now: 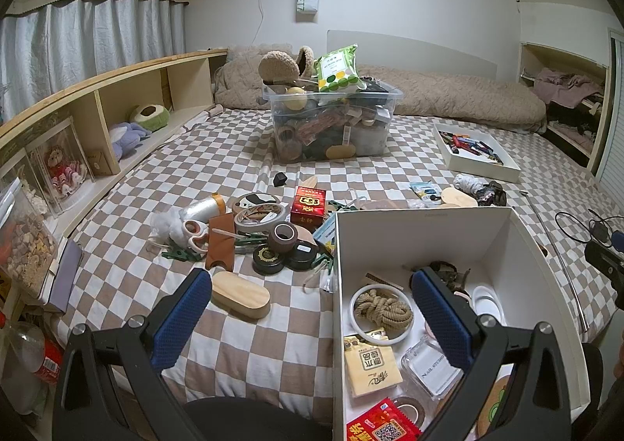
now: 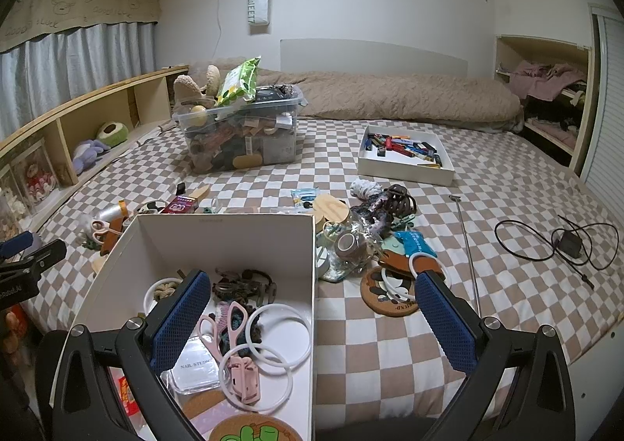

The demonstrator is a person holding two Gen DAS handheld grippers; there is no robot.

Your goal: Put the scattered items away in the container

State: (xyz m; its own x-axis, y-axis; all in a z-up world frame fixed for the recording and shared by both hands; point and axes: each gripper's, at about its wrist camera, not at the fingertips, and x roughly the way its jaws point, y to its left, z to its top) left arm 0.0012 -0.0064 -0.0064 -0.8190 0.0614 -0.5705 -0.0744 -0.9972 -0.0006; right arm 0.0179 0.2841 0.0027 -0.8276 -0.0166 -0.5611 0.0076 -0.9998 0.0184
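1. White card walls form the open box, the container, standing on a brown-and-white checked bedspread near the bed's near edge.
2. Inside the box lie a coil of tan rope, white plastic rings, pink-handled scissors, a clear flat case and round cork coasters.
3. To the left of the box lie scattered items: a smooth oval wooden block, a red carton, rolls of tape and black round tins.
4. To the right lie a dark claw hair clip, a round printed coaster and a thin metal rod.
5. The left gripper hovers low, its blue textured pads spread wide and empty, straddling the box's left wall.
6. The right gripper is likewise spread wide and empty, straddling the box's right wall.
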